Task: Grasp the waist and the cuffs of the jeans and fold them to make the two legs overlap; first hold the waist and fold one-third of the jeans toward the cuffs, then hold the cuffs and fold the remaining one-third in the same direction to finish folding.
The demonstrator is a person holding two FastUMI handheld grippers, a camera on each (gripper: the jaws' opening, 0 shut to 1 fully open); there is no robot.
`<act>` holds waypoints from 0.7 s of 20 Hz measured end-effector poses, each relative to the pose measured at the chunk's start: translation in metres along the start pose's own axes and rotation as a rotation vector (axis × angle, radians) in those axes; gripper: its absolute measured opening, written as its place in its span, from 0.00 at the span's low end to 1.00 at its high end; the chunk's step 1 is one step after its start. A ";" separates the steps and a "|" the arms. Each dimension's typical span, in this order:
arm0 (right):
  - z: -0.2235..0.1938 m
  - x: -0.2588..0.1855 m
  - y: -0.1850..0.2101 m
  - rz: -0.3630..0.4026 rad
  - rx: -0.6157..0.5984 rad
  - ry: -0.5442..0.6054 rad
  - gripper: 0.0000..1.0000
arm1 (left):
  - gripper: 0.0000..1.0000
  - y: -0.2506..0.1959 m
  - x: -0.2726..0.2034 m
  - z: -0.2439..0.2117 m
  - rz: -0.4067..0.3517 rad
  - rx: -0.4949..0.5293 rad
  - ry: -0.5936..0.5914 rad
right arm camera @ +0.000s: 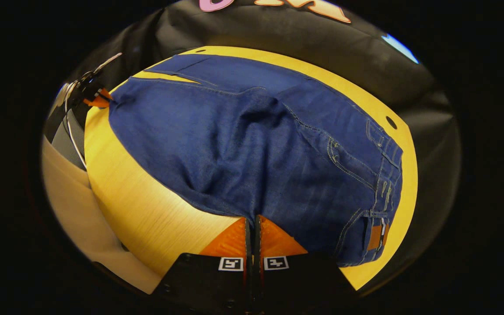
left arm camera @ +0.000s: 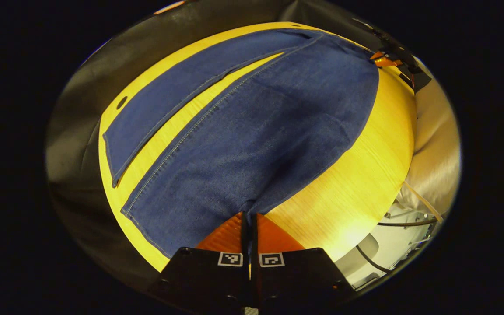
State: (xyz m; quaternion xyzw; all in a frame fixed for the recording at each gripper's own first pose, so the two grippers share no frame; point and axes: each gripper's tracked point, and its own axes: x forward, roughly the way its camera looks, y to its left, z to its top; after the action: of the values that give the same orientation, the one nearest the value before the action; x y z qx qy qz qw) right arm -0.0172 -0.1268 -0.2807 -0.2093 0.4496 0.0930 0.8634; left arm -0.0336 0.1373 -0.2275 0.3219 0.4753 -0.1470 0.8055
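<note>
in the left gripper view the left gripper [left arm camera: 249, 214] sits low over the table, its two fingers drawn nearly together with only a thin slit between them, pinching the near edge of the dark blue denim jeans [left arm camera: 252, 131] by the cuff end of one leg. that leg runs away from the tips; the other leg [left arm camera: 169, 100] lies beside it, a strip of bare wood between them. the jeans lie spread flat on the round yellow wooden table [left arm camera: 365, 166].

in the right gripper view the right gripper [right arm camera: 252, 218] is likewise closed to a narrow slit on the jeans' near edge close to the waist, where the brown leather patch [right arm camera: 376, 236] sits just to its right. the left gripper [right arm camera: 99, 100] shows far off at the cuff end.
</note>
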 end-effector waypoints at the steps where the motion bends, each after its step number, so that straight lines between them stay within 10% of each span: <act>1: 0.004 -0.004 0.001 -0.024 0.025 -0.012 0.03 | 0.00 0.004 -0.002 -0.002 0.034 -0.053 0.010; 14: 0.156 -0.065 -0.066 -0.225 0.204 -0.326 0.00 | 0.00 0.118 -0.088 0.128 0.392 -0.153 -0.208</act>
State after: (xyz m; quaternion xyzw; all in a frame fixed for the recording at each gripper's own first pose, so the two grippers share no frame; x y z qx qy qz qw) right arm 0.0832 -0.1143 -0.1295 -0.1520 0.2852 -0.0173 0.9462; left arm 0.0722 0.1353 -0.0636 0.3295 0.3279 0.0165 0.8853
